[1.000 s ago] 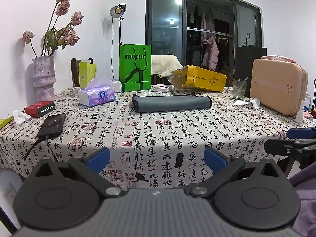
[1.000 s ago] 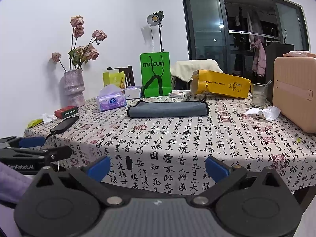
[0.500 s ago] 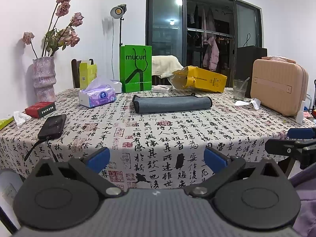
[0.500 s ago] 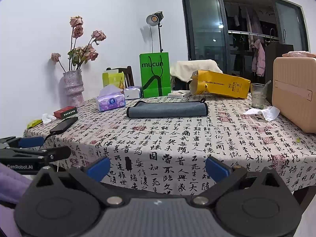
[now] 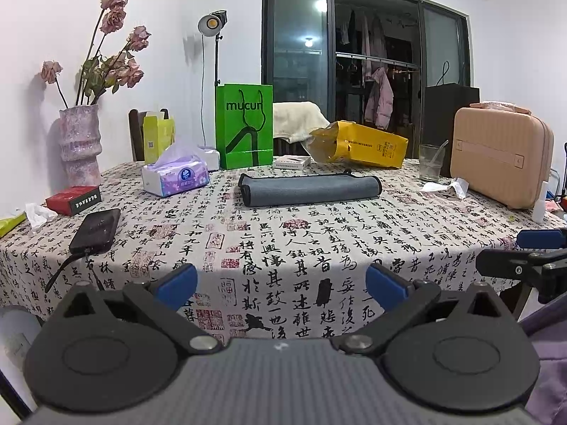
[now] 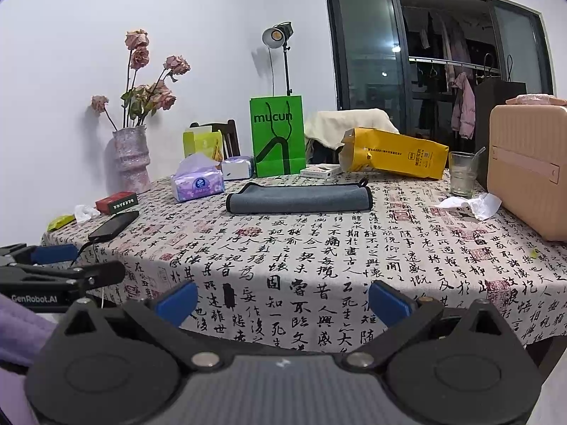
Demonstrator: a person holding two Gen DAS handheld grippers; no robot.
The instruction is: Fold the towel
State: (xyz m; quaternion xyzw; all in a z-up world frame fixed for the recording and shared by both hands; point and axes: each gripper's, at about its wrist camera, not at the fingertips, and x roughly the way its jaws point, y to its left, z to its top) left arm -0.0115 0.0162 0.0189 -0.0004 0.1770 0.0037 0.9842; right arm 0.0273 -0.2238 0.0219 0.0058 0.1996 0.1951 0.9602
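A grey towel with dark trim (image 5: pixel 310 189) lies folded into a long narrow strip on the far middle of the table; it also shows in the right wrist view (image 6: pixel 299 198). My left gripper (image 5: pixel 281 283) is open and empty, held off the table's near edge, well short of the towel. My right gripper (image 6: pixel 283 299) is open and empty, also off the near edge. Each gripper shows at the side of the other's view: the right one (image 5: pixel 521 255) and the left one (image 6: pixel 63 265).
The table (image 5: pixel 283 248) has a calligraphy-print cloth. On it stand a green bag (image 5: pixel 244 125), yellow bag (image 5: pixel 358 145), tissue pack (image 5: pixel 175 177), phone with cable (image 5: pixel 95 230), red box (image 5: pixel 74 200), vase (image 5: pixel 79 145), glass (image 5: pixel 430 163), beige case (image 5: pixel 499 163) and crumpled tissue (image 5: pixel 444 187).
Both views have shifted very slightly; the grippers stay open and the towel has not moved.
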